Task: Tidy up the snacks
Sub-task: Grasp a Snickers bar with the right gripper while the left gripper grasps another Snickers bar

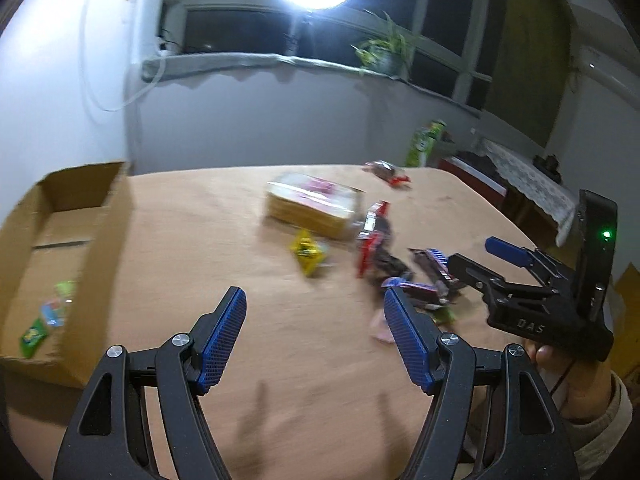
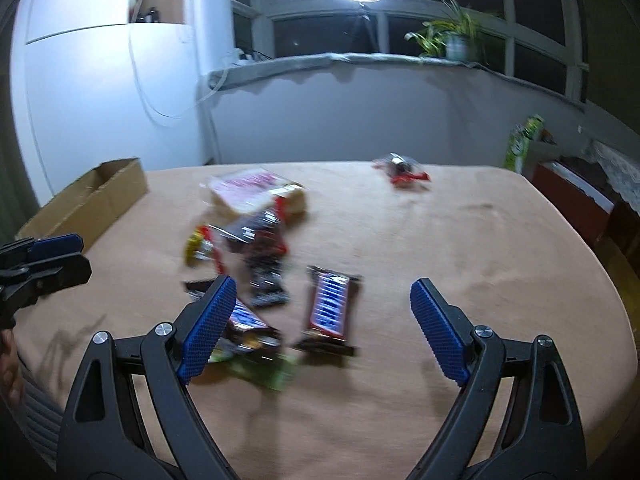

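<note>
— Both pairs of jaws sit closest to the lenses. How do they stand?

— Wide, both of them, with nothing between the pads. My left gripper (image 1: 314,336) hangs over bare cloth near the table's (image 1: 248,320) front edge; my right gripper (image 2: 322,330) is spread wider, over the nearest wrappers.

— Biggest thing first, then.

— The table, under a tan cloth. Next the cardboard box (image 1: 104,216) at its left edge, open on top. I judge it is the place the snacks go: a few small green and blue packets (image 1: 48,316) already lie on its floor.

— And what is left outside?

— A clear-wrapped yellow wafer pack (image 1: 314,208) toward the middle. Just in front of it, a heap of dark and red wrappers (image 2: 260,248). Closer to me, a brown bar with a blue label (image 2: 330,308) lies apart from a second bar (image 2: 248,324) resting on a green packet (image 2: 272,376). A small yellow packet (image 1: 306,250) sits left of the heap, and one red-and-clear sweet (image 2: 402,170) lies alone near the far edge.

— Why spread so wide on the right?

— My guess: to take the blue-label bar, which lies almost between my fingers.

— Do the views differ?

— The left one looks into the box; the right shows only its outer wall. The right one separates the two bars, which the left sees as a blur behind my finger. Both are smeared.
</note>
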The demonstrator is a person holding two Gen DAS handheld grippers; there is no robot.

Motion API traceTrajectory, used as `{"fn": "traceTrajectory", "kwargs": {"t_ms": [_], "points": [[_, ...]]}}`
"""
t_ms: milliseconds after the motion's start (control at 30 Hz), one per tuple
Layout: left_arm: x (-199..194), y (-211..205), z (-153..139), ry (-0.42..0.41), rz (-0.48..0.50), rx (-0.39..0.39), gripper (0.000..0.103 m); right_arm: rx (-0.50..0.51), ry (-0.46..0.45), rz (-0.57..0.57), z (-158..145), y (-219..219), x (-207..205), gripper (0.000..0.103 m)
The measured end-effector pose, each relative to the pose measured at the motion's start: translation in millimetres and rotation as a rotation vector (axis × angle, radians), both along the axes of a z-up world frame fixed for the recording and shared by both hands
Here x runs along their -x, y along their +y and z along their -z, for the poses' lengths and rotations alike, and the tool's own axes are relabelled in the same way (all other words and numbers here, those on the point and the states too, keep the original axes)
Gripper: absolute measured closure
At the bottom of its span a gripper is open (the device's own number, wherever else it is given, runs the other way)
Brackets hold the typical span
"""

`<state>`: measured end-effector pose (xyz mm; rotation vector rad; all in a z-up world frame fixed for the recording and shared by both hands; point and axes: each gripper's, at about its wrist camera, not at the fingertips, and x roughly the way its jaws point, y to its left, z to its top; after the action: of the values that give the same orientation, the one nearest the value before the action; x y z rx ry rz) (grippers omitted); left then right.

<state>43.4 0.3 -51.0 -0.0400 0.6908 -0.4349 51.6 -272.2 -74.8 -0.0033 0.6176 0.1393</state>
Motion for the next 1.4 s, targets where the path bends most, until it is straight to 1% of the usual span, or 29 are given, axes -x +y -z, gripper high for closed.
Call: {"fn": "traceTrajectory", "kwargs": {"t_ms": [67,167,367,533,567,600,667,700,733,767,833,867,900,933,1000,1033,1067,1167,1267,1300,1333,1367,1400], "points": [[-2,-16,3,0.016,0.033,0.003,0.032,-0.013,0.021,0.012,5,-10,-4,0.012],[-4,-39,8,0.030,0.078,-0.009,0.032,-0.034,0.043,0.000,13,-18,-7,0.012],[-14,-71,22,0.071,0.128,-0.038,0.032,-0.056,0.071,-0.049,19,-18,-18,0.012],[-23,-77,33,0.113,0.123,-0.048,0.032,-0.070,0.130,-0.069,32,-22,-30,0.012],[-24,-79,35,0.120,0.121,-0.049,0.032,-0.064,0.139,-0.080,34,-21,-31,0.014],[-26,-80,37,0.125,0.123,-0.048,0.032,-0.056,0.141,-0.089,35,-20,-31,0.017],[-27,-83,38,0.133,0.131,-0.043,0.032,-0.027,0.142,-0.099,36,-18,-30,0.036],[-29,-85,39,0.135,0.134,-0.045,0.032,-0.017,0.139,-0.093,36,-19,-29,0.042],[-29,-87,39,0.136,0.136,-0.048,0.032,-0.013,0.137,-0.085,36,-22,-29,0.055],[-30,-88,39,0.135,0.138,-0.052,0.032,-0.018,0.134,-0.077,36,-27,-28,0.063],[-29,-91,39,0.133,0.147,-0.059,0.032,-0.041,0.134,-0.074,36,-35,-26,0.071],[-29,-93,40,0.134,0.153,-0.064,0.032,-0.047,0.132,-0.071,36,-39,-25,0.071],[-29,-95,42,0.138,0.158,-0.066,0.033,-0.050,0.130,-0.070,36,-41,-24,0.071],[-29,-96,43,0.143,0.171,-0.060,0.047,-0.053,0.127,-0.070,36,-42,-23,0.071],[-28,-100,46,0.144,0.175,-0.079,0.059,-0.057,0.118,-0.072,36,-43,-21,0.071],[-28,-102,46,0.136,0.174,-0.088,0.070,-0.061,0.114,-0.072,36,-44,-21,0.071],[-28,-101,46,0.137,0.175,-0.085,0.073,-0.067,0.111,-0.073,36,-45,-20,0.072],[-31,-99,46,0.144,0.175,-0.062,0.076,-0.083,0.107,-0.077,36,-47,-20,0.072],[-32,-102,46,0.147,0.186,-0.074,0.076,-0.096,0.105,-0.081,37,-49,-19,0.072],[-32,-104,46,0.144,0.193,-0.090,0.075,-0.095,0.106,-0.083,37,-49,-19,0.072],[-32,-105,45,0.139,0.199,-0.103,0.072,-0.093,0.106,-0.083,37,-48,-19,0.072],[-33,-108,45,0.137,0.208,-0.120,0.067,-0.092,0.106,-0.084,37,-48,-19,0.072],[-34,-111,44,0.129,0.216,-0.138,0.047,-0.092,0.106,-0.084,37,-48,-19,0.072]]}}
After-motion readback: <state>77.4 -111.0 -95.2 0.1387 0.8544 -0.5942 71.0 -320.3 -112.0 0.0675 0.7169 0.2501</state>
